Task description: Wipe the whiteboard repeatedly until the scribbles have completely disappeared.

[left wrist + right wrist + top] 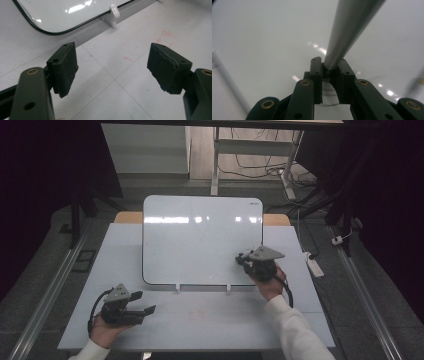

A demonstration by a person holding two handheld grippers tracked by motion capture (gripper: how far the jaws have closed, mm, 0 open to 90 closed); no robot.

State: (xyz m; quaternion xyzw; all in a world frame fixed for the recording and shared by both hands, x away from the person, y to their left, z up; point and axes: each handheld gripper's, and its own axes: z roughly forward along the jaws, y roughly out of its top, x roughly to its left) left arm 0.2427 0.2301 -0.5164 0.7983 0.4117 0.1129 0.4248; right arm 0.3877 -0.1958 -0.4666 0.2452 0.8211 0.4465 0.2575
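A white board (200, 237) with a dark rim stands tilted on the pale table (210, 320). At the board's lower right corner my right gripper (243, 256) points at the board face. In the right gripper view this gripper (329, 65) is shut on a grey-white marker (347, 32), which runs up and to the right in front of the board (262, 45). My left gripper (146, 302) rests near the table's front left, apart from the board. In the left gripper view its jaws (112, 65) stand wide open over bare table, and the board's lower edge (62, 12) lies beyond them.
Two white clips (177, 287) (228, 287) hold the board's bottom edge, and one of them (113, 11) is close ahead of the left gripper. Faint red marks (165, 35) stain the table. A white power strip (315, 265) and cables lie on the floor at the right.
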